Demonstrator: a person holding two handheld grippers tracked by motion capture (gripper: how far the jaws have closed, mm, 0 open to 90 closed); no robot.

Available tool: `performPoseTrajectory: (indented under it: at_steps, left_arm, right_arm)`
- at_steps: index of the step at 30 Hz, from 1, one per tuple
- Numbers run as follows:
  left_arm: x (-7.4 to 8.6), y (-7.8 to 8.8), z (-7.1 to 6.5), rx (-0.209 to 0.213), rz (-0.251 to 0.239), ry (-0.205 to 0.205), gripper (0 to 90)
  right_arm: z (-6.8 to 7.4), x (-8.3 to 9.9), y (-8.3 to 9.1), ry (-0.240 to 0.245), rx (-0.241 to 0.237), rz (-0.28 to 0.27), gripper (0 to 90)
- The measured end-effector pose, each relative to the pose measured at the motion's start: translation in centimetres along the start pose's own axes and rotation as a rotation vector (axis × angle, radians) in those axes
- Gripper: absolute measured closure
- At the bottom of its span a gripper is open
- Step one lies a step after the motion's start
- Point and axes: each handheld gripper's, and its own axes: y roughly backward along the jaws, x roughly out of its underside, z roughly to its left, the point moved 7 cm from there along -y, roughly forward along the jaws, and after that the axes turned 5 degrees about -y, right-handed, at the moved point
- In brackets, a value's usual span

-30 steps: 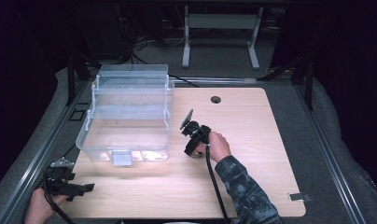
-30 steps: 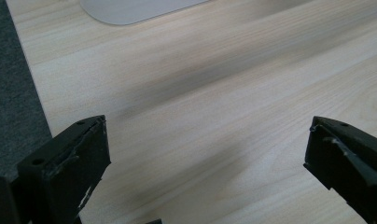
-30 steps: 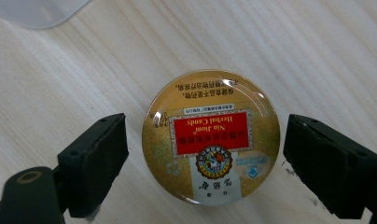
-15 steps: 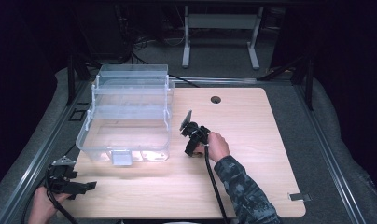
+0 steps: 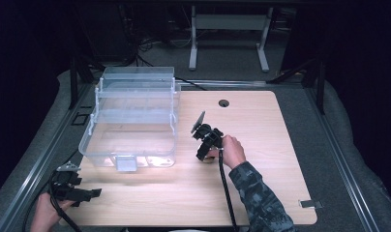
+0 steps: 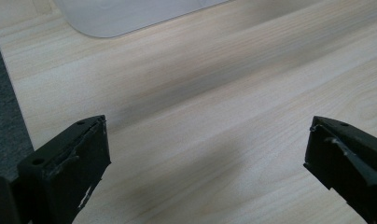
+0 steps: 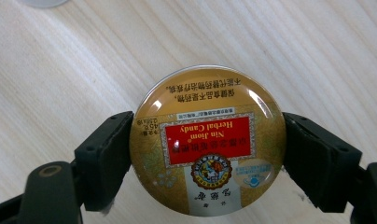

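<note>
I see a gold tin (image 7: 208,140) with a red label, black tongs (image 7: 208,154), a pale wood-grain tabletop (image 5: 280,145), a clear bin (image 5: 130,121), and a camouflage sleeve (image 5: 259,200).

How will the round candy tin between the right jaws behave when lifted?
The herbal candy tin looks rigid metal, so it probably won't deform. Its glossy curved rim, gripped at two opposite points, might slip or pivot. Small and flat, it is likely light.
</note>
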Motion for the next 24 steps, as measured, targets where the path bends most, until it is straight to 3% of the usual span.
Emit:
performPoseTrajectory:
  at_steps: [12, 19, 24]
  left_arm:
    - [0.0, 0.8, 0.1, -0.016, 0.021, -0.016, 0.0]
    - [-0.1, 0.7, -0.1, -0.014, 0.033, -0.024, 0.0]
    - [-0.1, 0.7, -0.1, -0.012, 0.036, -0.029, 0.1]
  right_arm:
    - [-1.3, 2.3, 1.8, -0.032, 0.021, -0.003, 20.2]
    - [-3.2, 4.6, 3.2, -0.076, 0.055, -0.003, 20.2]
    - [-4.5, 6.5, 3.8, -0.115, 0.038, -0.02, 20.2]
